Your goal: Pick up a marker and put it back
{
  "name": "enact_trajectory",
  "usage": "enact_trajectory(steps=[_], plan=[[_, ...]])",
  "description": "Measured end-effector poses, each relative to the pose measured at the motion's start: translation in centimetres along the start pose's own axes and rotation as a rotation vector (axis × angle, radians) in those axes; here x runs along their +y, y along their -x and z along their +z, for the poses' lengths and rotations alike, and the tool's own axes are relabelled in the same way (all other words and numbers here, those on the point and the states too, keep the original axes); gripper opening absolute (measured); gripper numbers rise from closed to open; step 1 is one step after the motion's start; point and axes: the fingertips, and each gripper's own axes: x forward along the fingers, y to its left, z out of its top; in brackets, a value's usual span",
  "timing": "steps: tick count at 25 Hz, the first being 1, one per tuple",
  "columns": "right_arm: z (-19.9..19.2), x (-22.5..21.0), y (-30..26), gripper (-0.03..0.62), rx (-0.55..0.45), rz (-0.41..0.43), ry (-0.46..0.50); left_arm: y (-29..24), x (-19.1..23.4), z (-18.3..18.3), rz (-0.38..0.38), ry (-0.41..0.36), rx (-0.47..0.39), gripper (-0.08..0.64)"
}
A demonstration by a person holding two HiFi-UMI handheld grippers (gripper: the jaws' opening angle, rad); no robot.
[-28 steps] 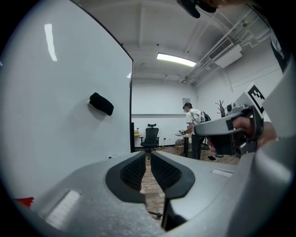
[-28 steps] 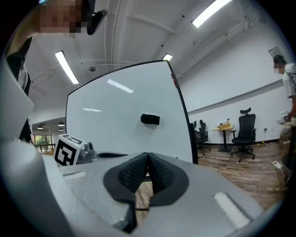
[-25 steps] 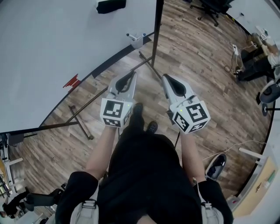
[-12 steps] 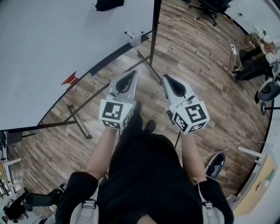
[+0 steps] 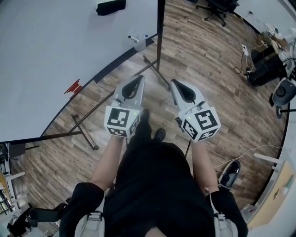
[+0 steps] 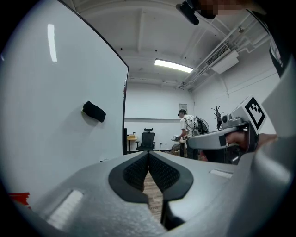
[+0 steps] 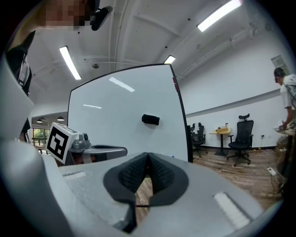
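The left gripper [image 5: 138, 78] and right gripper [image 5: 175, 83] are both closed and empty, so they may push the marker [image 5: 137, 37] off the whiteboard [image 5: 55, 51]

Whiteboard [image 5: 55, 60] and its black post [image 5: 159, 32] block the left; wood floor [image 5: 208, 69] lies open right

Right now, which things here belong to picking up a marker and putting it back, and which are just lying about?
For the job: what look like markers on the ledge; whiteboard; left gripper and right gripper, both shut and empty.
Lying about: black eraser; red mark on the board; office chair.
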Motion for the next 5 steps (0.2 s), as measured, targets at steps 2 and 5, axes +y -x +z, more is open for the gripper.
enact_trajectory(steps=[2, 5], plan=[[0.07, -0.20, 0.12, 0.001, -0.001, -0.003, 0.001, -0.08, -0.04, -0.06, 0.000, 0.001, 0.004, 0.011], [-0.08, -0.43, 0.29, 0.002, 0.003, -0.007, 0.002, -0.17, -0.12, -0.18, 0.001, 0.005, 0.007, 0.011]])
